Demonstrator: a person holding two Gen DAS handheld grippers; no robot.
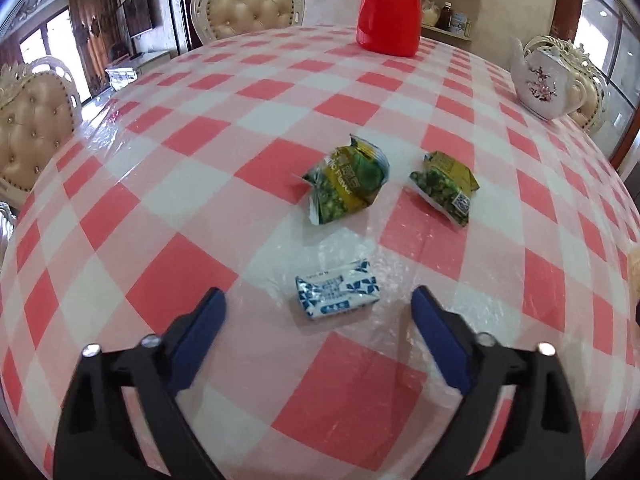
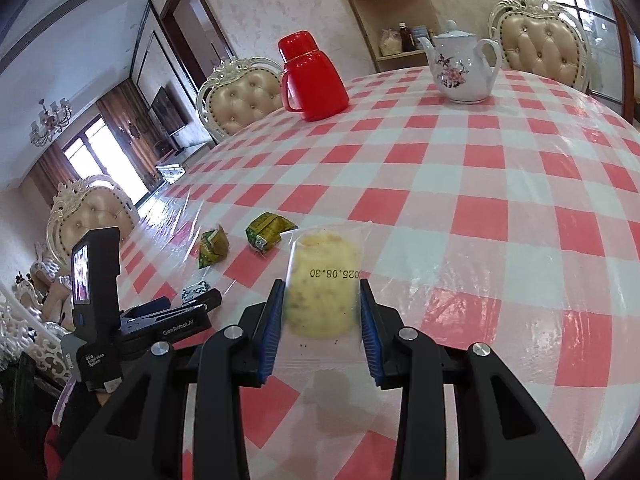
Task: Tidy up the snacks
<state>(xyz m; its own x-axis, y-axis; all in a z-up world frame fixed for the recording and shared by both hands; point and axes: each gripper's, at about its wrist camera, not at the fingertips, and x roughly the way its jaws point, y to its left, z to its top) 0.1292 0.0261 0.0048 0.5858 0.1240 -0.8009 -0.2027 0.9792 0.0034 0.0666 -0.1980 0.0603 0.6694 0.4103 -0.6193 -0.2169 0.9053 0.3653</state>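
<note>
Right gripper (image 2: 322,300) clamped on clear-wrapped yellow pastry (image 2: 323,286), held above the checked table (image 2: 500,216). Left gripper (image 1: 318,300) wide apart — blue-white packet (image 1: 337,295) lies between its tips, two green snack bags (image 1: 347,179) (image 1: 446,186) beyond.

Red thermos (image 1: 389,8) & floral teapot (image 1: 541,80) on checkered tablecloth (image 1: 200,184), tufted chairs (image 1: 248,4) behind.

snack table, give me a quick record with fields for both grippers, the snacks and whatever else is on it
left gripper: open, empty, facing the blue and white packet
right gripper: shut on the clear-wrapped yellow pastry
green pea packets: two, left one crumpled, right one, lying apart
other items: red thermos, floral teapot, both upright at the far side
surface: red and white checked tablecloth
</note>
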